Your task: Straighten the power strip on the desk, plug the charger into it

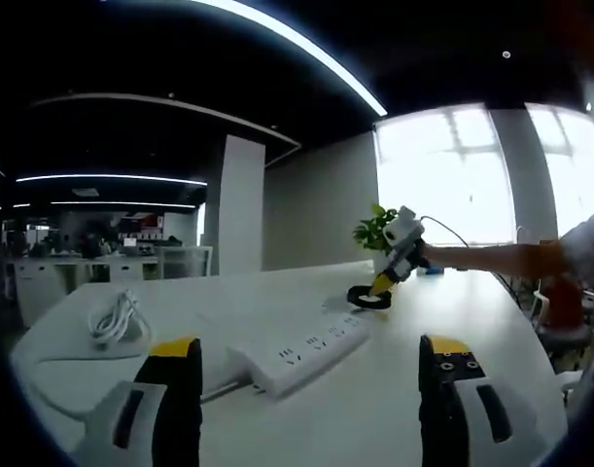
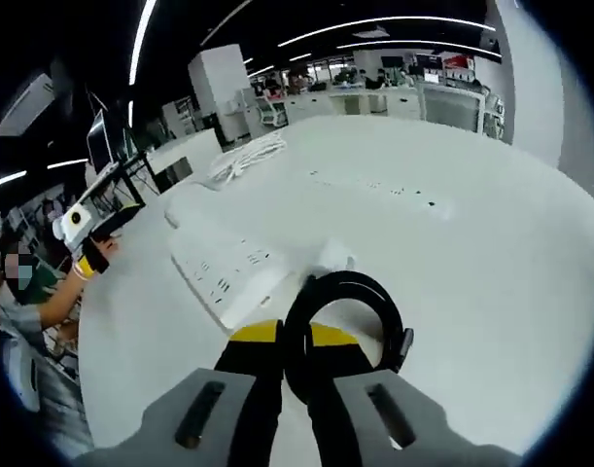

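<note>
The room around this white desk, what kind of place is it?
Probably an open-plan office. Rows of desks with monitors stand in the background, long strip lights run along the dark ceiling, and a white power strip lies on the large white desk.

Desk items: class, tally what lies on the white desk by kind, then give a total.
Power strip: 1
Coiled black cable, shut in the right claw: 1
Coiled white cable: 1
Potted plant: 1
Total: 4
</note>
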